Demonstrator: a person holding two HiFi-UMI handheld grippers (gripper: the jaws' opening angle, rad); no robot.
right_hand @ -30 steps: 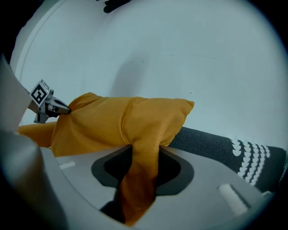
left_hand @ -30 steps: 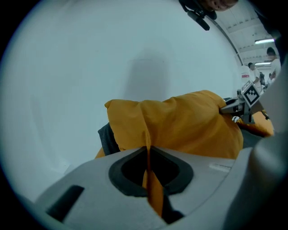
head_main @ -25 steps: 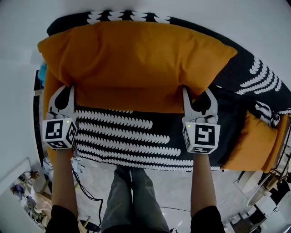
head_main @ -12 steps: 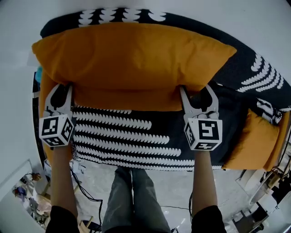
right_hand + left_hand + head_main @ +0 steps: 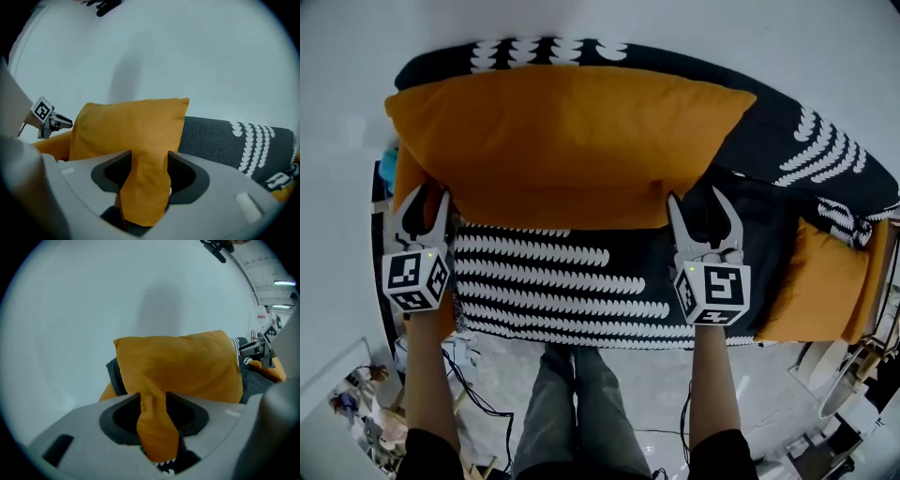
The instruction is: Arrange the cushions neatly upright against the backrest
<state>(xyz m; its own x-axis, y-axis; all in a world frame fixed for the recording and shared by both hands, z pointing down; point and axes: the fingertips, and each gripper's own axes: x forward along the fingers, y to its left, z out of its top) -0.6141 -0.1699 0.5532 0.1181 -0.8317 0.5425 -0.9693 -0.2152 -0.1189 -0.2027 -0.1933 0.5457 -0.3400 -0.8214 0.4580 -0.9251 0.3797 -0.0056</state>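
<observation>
Likely soft, light and floppy, best taken by its lower corners, the orange cushion (image 5: 567, 141) stands against the backrest (image 5: 787, 141) at the left end of the sofa (image 5: 553, 281); the left gripper (image 5: 427, 195) and right gripper (image 5: 694, 197), clamped there a second ago, have just opened, fabric slack between their jaws.
</observation>
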